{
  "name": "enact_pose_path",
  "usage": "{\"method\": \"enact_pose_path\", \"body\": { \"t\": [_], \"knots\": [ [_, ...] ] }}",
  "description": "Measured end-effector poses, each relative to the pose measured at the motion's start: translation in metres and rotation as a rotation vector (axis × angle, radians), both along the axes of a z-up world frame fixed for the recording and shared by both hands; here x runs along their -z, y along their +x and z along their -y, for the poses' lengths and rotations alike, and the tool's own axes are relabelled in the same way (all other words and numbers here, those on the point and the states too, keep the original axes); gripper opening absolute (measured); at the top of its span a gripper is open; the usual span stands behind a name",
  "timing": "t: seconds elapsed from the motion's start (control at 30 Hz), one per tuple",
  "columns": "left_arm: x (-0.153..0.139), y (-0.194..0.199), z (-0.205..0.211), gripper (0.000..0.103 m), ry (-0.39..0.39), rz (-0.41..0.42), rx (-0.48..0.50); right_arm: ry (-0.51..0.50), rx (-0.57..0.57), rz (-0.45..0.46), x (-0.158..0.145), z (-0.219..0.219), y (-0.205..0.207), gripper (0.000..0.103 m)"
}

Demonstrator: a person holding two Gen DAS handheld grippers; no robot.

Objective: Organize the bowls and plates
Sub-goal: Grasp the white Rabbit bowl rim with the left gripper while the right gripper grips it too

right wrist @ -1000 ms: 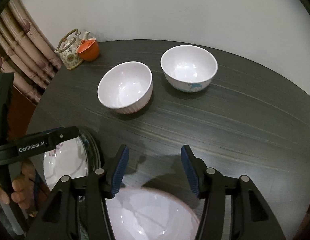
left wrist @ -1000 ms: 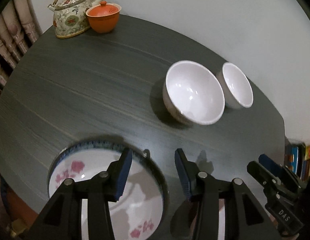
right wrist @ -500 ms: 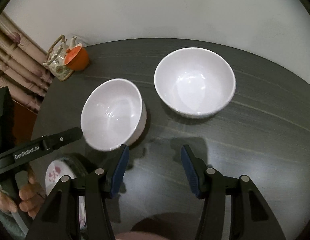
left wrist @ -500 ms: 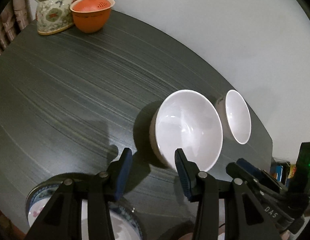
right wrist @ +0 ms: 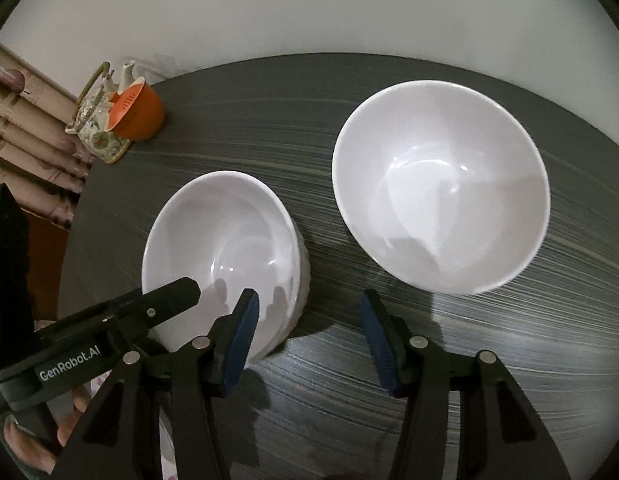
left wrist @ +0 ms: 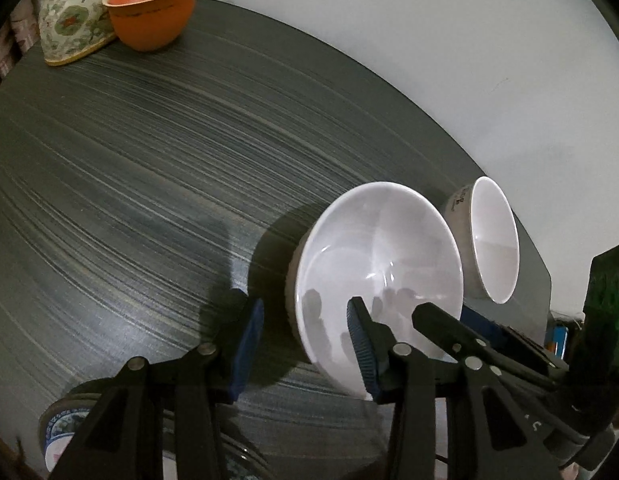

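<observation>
Dark table (right wrist: 429, 380) carries 2 white bowls (right wrist: 221, 248), teapot (right wrist: 97, 128), orange cup (right wrist: 139, 114)

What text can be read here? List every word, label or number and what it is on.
"GenRobot.AI": white lettering on the left gripper body, seen in the right wrist view.
Small dark marks on the outside of the far white bowl: too blurred to read.
Faint characters on the right gripper body, left wrist view: unreadable.

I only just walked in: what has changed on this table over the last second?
Both tongs moved forward from the floral plate toward the white bowls. The left tongs now straddle the near rim of the ribbed bowl; the right tongs approach the larger bowl. Both remain open. Bowls, teapot and orange cup stayed put.
</observation>
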State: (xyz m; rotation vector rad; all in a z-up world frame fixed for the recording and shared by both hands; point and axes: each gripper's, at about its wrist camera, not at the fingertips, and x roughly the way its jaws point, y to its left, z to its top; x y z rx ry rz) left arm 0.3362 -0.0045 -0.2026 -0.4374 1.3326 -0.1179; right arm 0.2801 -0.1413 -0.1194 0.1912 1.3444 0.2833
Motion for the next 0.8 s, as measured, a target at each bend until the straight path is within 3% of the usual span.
{"method": "enact_pose_path", "body": {
  "t": [0.07,0.17,0.3,0.4,0.8],
  "knots": [
    [0.0,0.0,0.001,0.042,0.008,-0.002,0.0,0.0,0.006,-0.01,0.003,0.0,0.001,0.039],
    [0.002,0.0,0.002,0.022,-0.003,-0.018,-0.001,0.023,0.021,-0.026,0.007,0.0,0.003,0.03],
    [-0.001,0.0,-0.001,0.02,0.011,-0.013,0.008,0.071,0.033,-0.042,0.007,0.0,0.003,0.016],
    [-0.004,-0.004,0.005,0.019,0.008,-0.008,0.017,0.031,0.032,-0.025,0.004,-0.001,-0.001,0.015],
    [-0.032,-0.038,0.044,0.019,0.026,0.049,0.092,0.028,0.078,0.011,-0.027,0.025,-0.03,0.015]
  ]
}}
